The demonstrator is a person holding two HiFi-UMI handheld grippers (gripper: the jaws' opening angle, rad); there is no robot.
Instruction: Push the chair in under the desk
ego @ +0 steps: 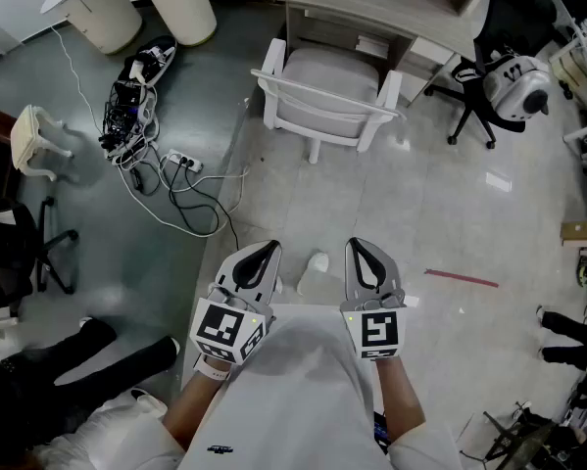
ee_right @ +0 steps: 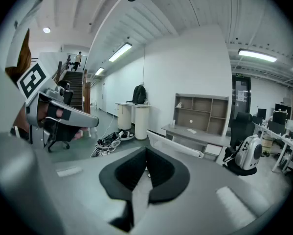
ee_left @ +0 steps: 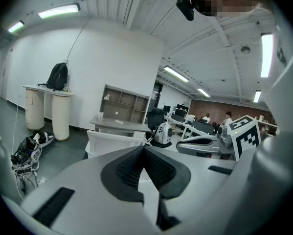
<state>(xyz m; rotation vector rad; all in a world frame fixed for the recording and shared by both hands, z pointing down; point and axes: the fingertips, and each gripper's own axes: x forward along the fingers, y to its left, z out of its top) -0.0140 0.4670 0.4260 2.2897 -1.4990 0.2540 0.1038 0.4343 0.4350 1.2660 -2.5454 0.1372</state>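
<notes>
Facing white chair [ego: 327, 94] standing just before desk [ego: 396, 6], well apart from left gripper [ego: 269, 248] and right gripper [ego: 356, 245], both clenched, empty.

1. The grey two-jaw left gripper [ego: 269, 248] is held low in front of the person's torso, pointing forward. Its jaws are closed together with nothing between them.
2. The grey two-jaw right gripper [ego: 354, 245] is level beside it and roughly parallel, its jaws likewise closed and empty.
3. Bare forearms [ego: 190, 404] reach forward from white sleeves [ego: 126, 434].
</notes>
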